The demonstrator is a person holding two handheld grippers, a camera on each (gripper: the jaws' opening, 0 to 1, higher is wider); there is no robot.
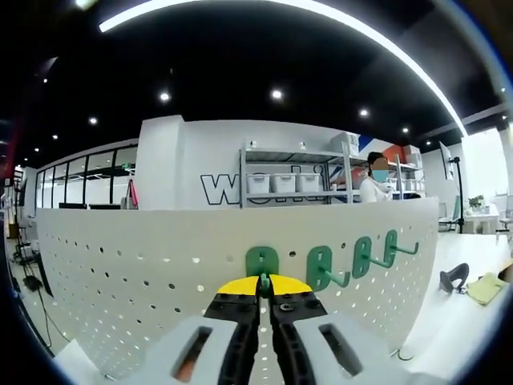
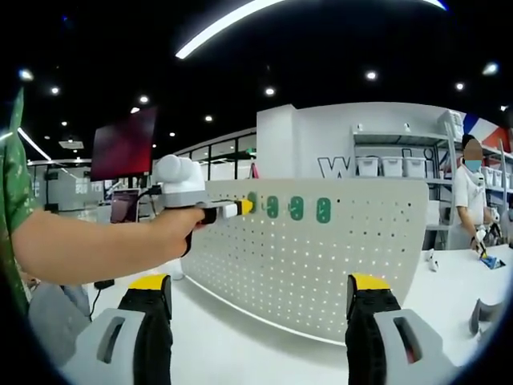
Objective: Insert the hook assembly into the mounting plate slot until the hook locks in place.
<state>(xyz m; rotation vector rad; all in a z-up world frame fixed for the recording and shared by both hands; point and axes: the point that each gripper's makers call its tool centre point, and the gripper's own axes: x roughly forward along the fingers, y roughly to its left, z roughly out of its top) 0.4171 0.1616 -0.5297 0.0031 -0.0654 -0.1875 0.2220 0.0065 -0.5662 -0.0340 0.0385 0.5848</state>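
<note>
The green hook (image 1: 261, 265) sits clamped between my left hand-held gripper (image 1: 262, 282) jaws, pressed against the white pegboard (image 1: 144, 265); three more hooks (image 1: 353, 261) hang to its right. My right hand-held gripper (image 2: 260, 290) stands wide apart, holding nothing.

You can see big dark letters on the white back wall (image 1: 216, 152), behind the metal shelf (image 1: 292, 180). In the left gripper view they start with "W" and what looks like an "e", and then the shelf and its white bins (image 1: 282, 183) hide most of the rest, so you cannot read the whole word. In the right gripper view the same word on the wall shows as "W", a round letter and a tall thin letter further on, and no other words or numbers can be read.
</note>
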